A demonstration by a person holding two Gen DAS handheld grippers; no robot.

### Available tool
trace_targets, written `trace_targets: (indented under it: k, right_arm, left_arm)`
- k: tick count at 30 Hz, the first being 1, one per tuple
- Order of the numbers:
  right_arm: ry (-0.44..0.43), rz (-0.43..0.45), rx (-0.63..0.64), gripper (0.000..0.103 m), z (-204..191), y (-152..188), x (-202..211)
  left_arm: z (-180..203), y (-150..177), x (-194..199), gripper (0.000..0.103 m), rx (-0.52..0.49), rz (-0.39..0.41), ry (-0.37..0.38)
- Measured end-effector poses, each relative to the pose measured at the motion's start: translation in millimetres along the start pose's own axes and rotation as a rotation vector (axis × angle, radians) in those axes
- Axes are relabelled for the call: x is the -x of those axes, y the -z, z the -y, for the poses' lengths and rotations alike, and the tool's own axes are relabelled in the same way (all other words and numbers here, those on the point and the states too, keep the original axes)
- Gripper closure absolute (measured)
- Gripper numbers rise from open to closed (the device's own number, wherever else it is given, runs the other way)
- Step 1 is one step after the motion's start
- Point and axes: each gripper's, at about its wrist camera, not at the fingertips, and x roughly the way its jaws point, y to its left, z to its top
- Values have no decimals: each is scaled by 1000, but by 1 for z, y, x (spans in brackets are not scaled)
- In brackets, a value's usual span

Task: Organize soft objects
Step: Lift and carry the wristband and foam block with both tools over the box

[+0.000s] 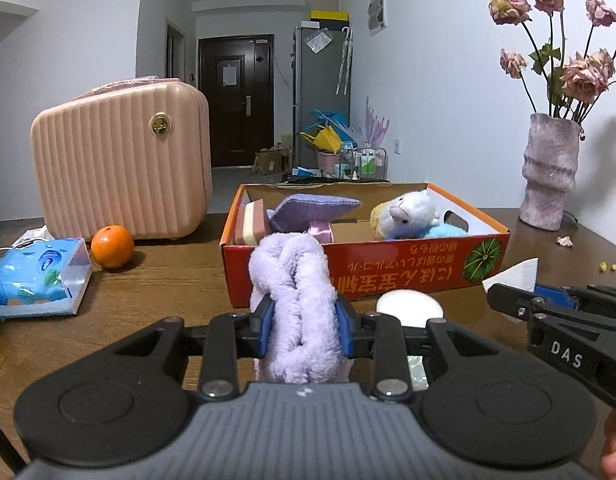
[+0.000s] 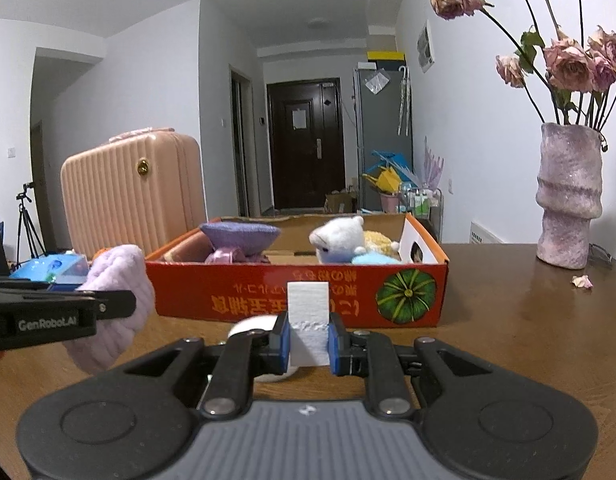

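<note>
My left gripper (image 1: 306,330) is shut on a fluffy lilac plush (image 1: 294,300), held above the table just in front of the orange cardboard box (image 1: 363,268). The plush also shows at the left of the right wrist view (image 2: 116,308). My right gripper (image 2: 308,340) is shut on a white foam block (image 2: 308,320), also in front of the box (image 2: 308,296). The box holds a purple cushion (image 1: 311,210), a white plush animal (image 1: 411,210), a striped sponge (image 1: 252,226) and other soft items. A white round object (image 1: 409,308) lies on the table between the grippers.
A pink ribbed case (image 1: 120,164) stands at the back left, with an orange (image 1: 112,246) and a blue tissue pack (image 1: 36,276) in front of it. A purple vase of dried roses (image 1: 549,172) stands at the right. Petals and yellow crumbs (image 1: 607,266) lie near it.
</note>
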Motion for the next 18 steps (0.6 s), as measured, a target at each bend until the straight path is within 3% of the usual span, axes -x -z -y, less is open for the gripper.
trace_targets:
  k: [18]
  right_arm:
    - [6,86,-28,85,4,-14,-16]
  left_arm:
    - [12,-24,-11,71,62,55,7]
